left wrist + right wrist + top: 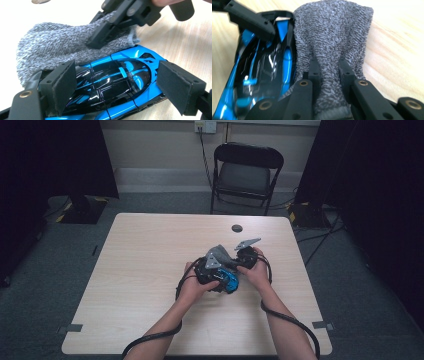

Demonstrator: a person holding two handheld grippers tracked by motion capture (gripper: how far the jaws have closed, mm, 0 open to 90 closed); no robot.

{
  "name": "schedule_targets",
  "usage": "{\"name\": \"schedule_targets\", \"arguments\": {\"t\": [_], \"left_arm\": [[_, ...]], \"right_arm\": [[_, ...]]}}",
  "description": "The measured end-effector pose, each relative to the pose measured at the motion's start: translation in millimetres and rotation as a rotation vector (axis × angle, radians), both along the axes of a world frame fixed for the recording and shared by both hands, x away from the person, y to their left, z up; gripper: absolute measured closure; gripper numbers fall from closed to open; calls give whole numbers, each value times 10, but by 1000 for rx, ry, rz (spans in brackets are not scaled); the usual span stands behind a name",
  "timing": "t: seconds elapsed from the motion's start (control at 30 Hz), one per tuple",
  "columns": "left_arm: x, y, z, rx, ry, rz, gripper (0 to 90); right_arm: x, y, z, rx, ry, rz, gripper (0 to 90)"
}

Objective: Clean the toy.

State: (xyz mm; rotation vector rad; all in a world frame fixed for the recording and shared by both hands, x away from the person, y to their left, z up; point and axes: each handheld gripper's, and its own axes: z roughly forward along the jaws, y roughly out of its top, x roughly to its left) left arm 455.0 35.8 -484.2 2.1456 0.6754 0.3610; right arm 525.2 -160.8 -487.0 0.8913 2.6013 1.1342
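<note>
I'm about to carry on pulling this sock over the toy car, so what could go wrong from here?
1. The right gripper pinches only a fold of the sock near its cuff; the knit may slip free.
2. The left gripper jaws flank the glossy car on its smooth sides, so it could twist or slide out.

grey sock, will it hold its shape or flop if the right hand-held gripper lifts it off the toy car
The grey sock probably flops: its knit bunches and creases where the right hand-held gripper pinches it. It likely weighs little, since it drapes loosely against the blue toy car. The fuzzy knit should grip the pads rather than slip.
</note>
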Motion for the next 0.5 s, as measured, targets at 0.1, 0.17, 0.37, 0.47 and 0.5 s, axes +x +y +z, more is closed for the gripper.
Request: {"name": "schedule_targets", "arguments": {"t": [0.1,0.17,0.37,0.47,0.5], "left_arm": [[-4,-12,-1,1,-3,0,162],[-5,-16,0,1,-3,2,162],[-10,-22,-1,4,-6,5,163],[-11,-29,1,5,-2,10,165],[-14,-31,2,7,-1,11,165]], "right_arm": [[-30,-52,4,-3,-2,19,771],[-54,-92,6,-3,-4,19,771],[-131,-217,10,-3,-4,19,771],[-173,-285,13,-2,-3,21,770],[-189,-308,12,0,-4,22,770]]}}
